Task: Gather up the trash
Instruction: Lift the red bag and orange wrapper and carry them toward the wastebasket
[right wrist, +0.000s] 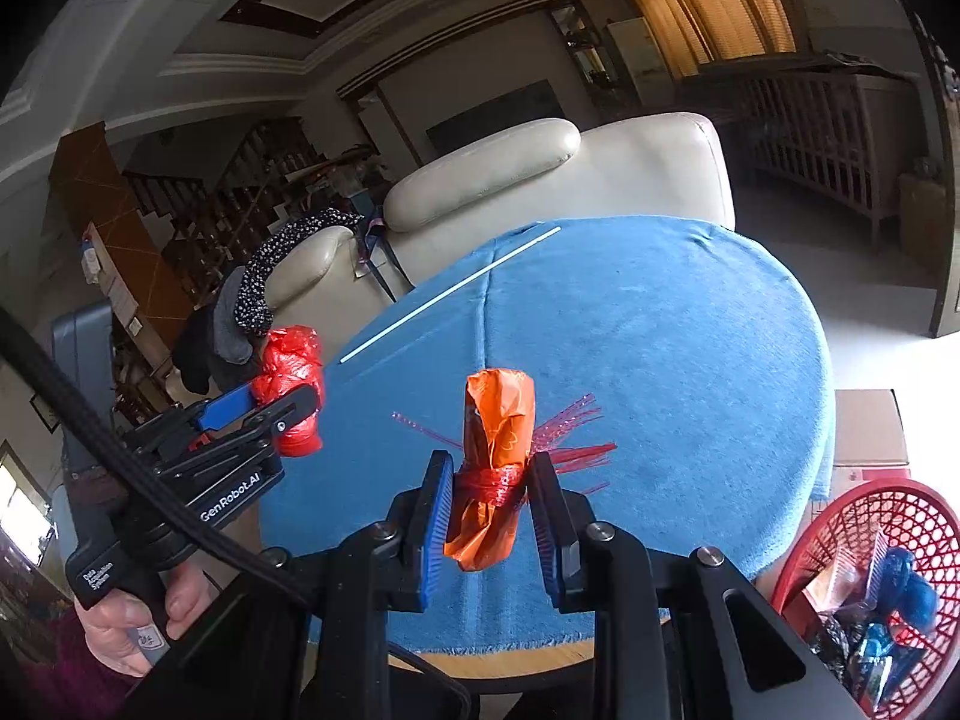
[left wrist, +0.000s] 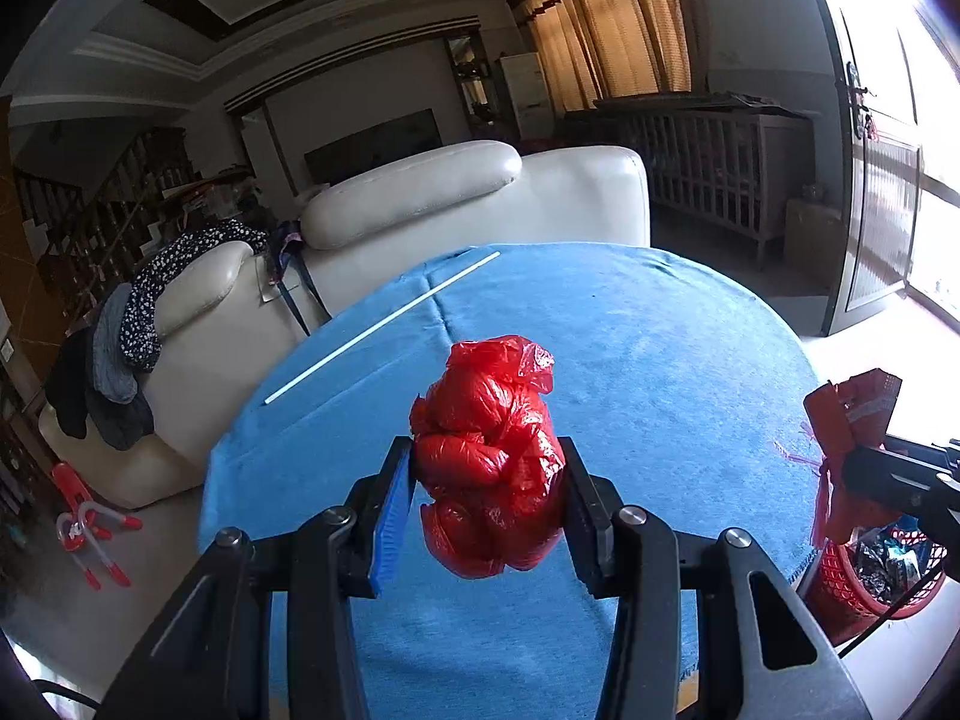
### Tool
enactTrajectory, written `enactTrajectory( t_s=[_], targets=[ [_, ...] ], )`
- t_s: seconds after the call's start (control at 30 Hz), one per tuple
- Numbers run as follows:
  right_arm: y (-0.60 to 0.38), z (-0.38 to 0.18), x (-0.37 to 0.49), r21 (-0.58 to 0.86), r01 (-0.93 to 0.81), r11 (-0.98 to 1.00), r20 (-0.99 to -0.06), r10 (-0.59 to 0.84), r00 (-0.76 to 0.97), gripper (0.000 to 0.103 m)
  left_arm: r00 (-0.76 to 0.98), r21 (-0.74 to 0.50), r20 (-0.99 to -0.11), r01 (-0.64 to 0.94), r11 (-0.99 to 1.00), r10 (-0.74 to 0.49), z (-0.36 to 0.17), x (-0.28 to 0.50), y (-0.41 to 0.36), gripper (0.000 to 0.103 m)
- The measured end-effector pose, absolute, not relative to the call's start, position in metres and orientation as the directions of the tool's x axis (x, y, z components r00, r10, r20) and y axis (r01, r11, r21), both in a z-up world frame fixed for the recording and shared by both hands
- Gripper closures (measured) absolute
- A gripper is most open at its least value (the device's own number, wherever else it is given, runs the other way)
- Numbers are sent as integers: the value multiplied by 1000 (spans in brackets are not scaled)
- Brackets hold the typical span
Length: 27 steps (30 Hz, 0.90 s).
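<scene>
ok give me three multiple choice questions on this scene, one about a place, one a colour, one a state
1. Where is the white straw?
A. in the red basket
B. on the blue tablecloth
C. on the sofa

2. What colour is the tied bag in the right gripper?
A. orange
B. green
C. white

3. What state is the left gripper in?
A. open and empty
B. lying on the floor
C. shut on the red plastic bag

Answers: B, the straw lies on the tablecloth; A, its plastic is orange; C, both fingers press the bag.
</scene>
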State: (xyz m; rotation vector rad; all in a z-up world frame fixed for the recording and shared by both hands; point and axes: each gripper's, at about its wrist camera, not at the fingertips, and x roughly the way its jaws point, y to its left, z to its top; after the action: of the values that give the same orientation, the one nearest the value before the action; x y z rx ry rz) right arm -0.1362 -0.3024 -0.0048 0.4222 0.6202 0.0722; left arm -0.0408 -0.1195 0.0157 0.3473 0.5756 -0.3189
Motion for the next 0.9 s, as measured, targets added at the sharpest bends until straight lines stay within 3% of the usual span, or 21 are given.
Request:
enactTrajectory(
  t_s=[0.9],
  targets=[
    [-351,-15,-179,472,136,871,-526,155,836,75,777,303,-587,471,828,-227,9,-69,-179,55]
  ],
)
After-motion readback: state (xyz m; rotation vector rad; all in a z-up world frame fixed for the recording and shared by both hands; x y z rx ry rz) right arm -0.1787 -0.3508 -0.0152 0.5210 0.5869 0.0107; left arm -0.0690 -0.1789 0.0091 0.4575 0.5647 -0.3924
